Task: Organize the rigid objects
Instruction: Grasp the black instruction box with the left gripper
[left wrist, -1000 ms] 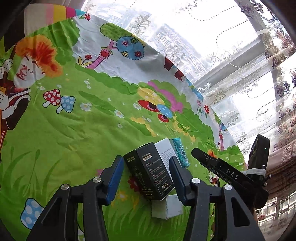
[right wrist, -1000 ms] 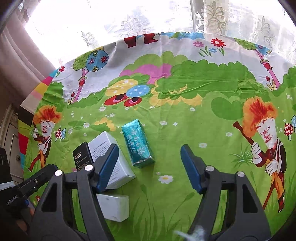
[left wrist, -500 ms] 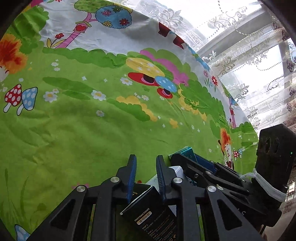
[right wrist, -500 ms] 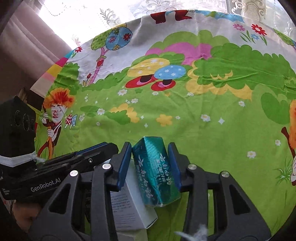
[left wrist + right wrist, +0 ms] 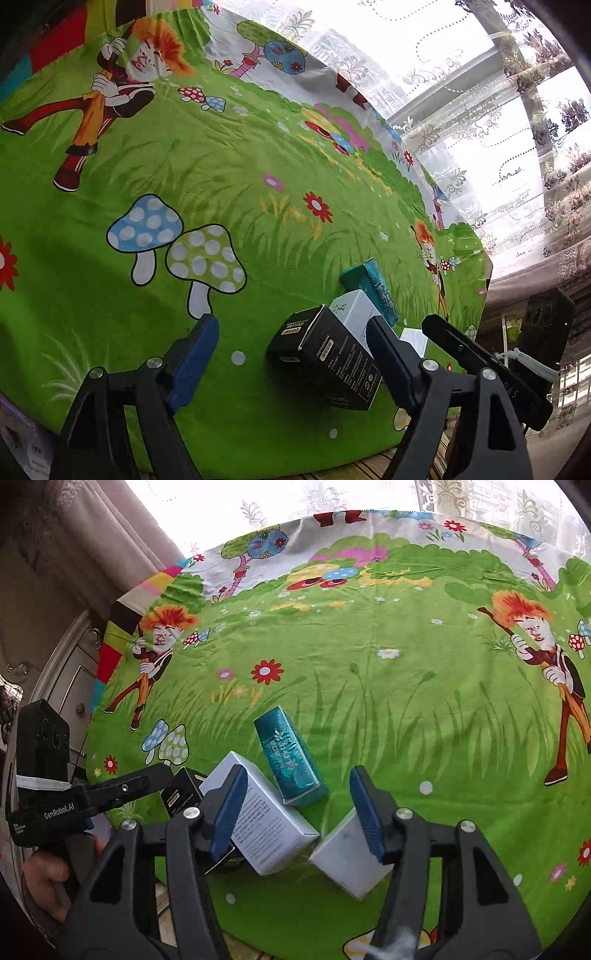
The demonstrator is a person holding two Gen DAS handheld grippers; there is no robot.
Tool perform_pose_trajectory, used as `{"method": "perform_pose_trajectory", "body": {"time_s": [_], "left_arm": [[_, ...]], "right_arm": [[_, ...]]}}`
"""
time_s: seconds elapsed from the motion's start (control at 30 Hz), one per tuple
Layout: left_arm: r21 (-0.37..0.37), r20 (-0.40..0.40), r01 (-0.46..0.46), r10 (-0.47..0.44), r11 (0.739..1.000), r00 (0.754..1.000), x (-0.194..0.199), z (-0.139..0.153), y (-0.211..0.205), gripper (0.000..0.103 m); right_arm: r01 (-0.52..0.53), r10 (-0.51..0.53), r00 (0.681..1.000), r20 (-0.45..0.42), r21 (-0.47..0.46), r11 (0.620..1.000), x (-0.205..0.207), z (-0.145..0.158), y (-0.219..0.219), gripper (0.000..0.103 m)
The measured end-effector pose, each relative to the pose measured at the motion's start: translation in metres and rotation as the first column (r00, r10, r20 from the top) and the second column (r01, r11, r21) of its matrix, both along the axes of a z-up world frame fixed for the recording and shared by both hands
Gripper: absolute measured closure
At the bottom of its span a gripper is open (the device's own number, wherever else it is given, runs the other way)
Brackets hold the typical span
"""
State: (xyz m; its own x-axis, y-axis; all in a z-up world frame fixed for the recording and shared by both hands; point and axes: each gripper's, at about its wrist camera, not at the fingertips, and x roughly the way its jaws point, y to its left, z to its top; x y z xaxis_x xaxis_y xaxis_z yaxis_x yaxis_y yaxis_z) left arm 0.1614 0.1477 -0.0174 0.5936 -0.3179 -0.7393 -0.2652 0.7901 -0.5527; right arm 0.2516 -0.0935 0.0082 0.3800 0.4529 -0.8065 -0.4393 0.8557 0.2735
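A black box lies on the green cartoon cloth between the jaws of my left gripper. Those jaws are opening; the left pad stands clear of the box and the right finger is close beside it. Behind it lie a tall white box and a teal box. My right gripper is opening too. The teal box lies just ahead of its gap. The tall white box is by its left pad and a small white box by its right. Neither is gripped.
The boxes cluster near the cloth's front edge. Lace curtains hang behind the table. A pale cabinet stands at the left. A person's hand holds the left gripper beside the black box.
Half a second ago the left jaws were nearly shut over the black box and the right jaws were closed around the teal box. Both now stand wide, drawn back, with the boxes on the cloth.
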Motion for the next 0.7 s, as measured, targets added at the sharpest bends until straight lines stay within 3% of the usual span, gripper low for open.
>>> {"method": "perform_pose_trajectory", "body": {"time_s": [0.1, 0.23, 0.4, 0.5, 0.6, 0.7], "left_arm": [[0.191, 0.054, 0.135, -0.148, 0.972, 0.987, -0.011, 0.019, -0.028, 0.013], [0.386, -0.005, 0.311, -0.335, 0.869, 0.942, -0.004, 0.018, -0.072, 0.012], [0.554, -0.082, 0.397, -0.426, 0.732, 0.901, 0.008, 0.010, -0.098, 0.010], [0.555, -0.108, 0.438, -0.460, 0.707, 0.881, 0.015, 0.004, -0.104, 0.007], [0.580, -0.136, 0.445, -0.458, 0.682, 0.878, 0.022, -0.002, -0.110, 0.003], [0.574, -0.134, 0.458, -0.474, 0.679, 0.870, 0.026, -0.004, -0.112, 0.002]], "right_arm": [[-0.027, 0.032, 0.998, 0.055, -0.078, 0.997, -0.017, 0.004, -0.002, 0.012], [-0.021, 0.026, 0.999, 0.026, -0.168, 0.986, -0.028, -0.013, -0.003, 0.012], [-0.049, 0.061, 0.997, 0.049, -0.217, 0.975, -0.025, -0.023, -0.006, 0.012], [-0.087, 0.119, 0.988, 0.101, -0.277, 0.957, -0.024, -0.022, -0.001, 0.012], [-0.142, 0.187, 0.974, 0.126, -0.298, 0.944, -0.022, -0.021, 0.005, 0.011], [-0.186, 0.235, 0.963, 0.129, -0.309, 0.933, -0.018, -0.021, 0.009, 0.010]]}}
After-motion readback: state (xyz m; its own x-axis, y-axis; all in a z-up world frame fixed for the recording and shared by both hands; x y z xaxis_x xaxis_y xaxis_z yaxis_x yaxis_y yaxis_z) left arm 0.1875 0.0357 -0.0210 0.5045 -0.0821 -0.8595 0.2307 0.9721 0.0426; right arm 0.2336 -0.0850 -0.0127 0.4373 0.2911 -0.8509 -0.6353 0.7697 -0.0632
